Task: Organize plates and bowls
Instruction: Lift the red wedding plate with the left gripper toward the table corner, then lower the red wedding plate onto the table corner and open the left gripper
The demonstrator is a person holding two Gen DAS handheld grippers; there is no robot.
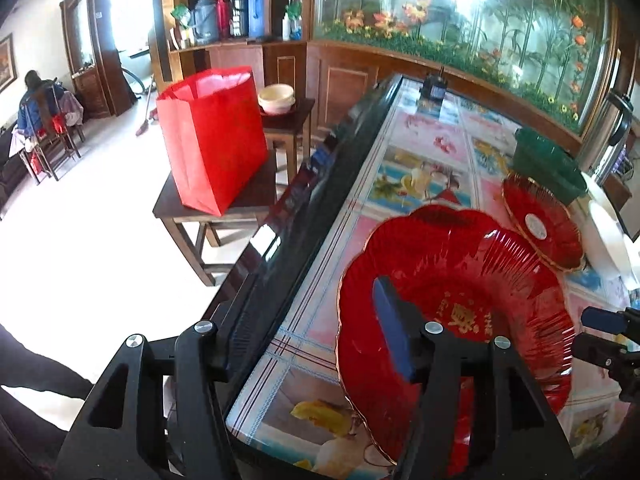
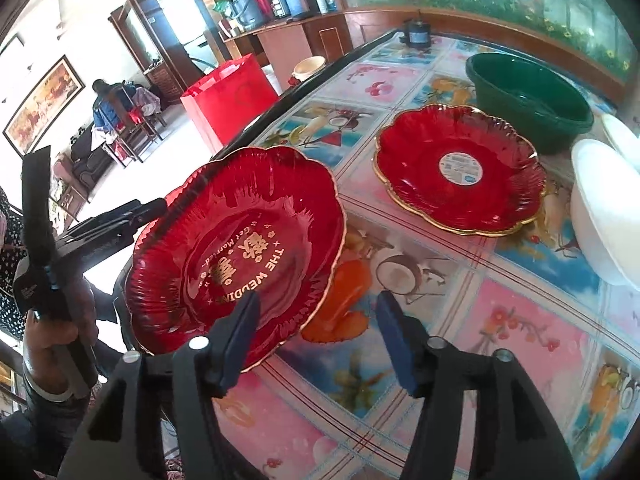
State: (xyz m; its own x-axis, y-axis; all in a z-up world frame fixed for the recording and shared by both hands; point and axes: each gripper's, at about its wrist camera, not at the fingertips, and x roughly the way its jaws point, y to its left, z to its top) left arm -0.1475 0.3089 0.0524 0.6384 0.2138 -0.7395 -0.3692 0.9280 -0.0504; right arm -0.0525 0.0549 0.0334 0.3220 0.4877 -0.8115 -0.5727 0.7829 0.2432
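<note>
I am holding my left claw (image 2: 160,210) clenched on the rim of the wedding plate (image 2: 236,256), a scalloped red dish with gold lettering, which is tilting above the near edge of the bench (image 2: 500,320); from the left wrist view only one blue pad (image 1: 394,332) is showing in front of the plate, the other finger being hidden behind it. My right claw (image 2: 320,336) is hanging released, its jaws spread apart, with one pad just over the wedding plate's near rim and the other over the bare patterned bench. The second red plate (image 2: 460,170), gold-rimmed and carrying a round label at its centre, is lying flat on the bench well apart from the first. Just behind it the green basin (image 2: 528,100) is standing upright, and I am seeing nothing inside it from the right wrist view. The white bowl (image 2: 596,212) is sitting at the bench's right edge beside the second plate, its contents not visible. The left wrist view alone is showing the red bag (image 1: 212,140) standing on a low stool (image 1: 180,208) with its mouth open, and cream bowls (image 1: 276,98) stacked on a side table (image 1: 294,116) behind it; the right wrist view alone is showing the hand (image 2: 60,336) that is gripping the left claw's handle.
</note>
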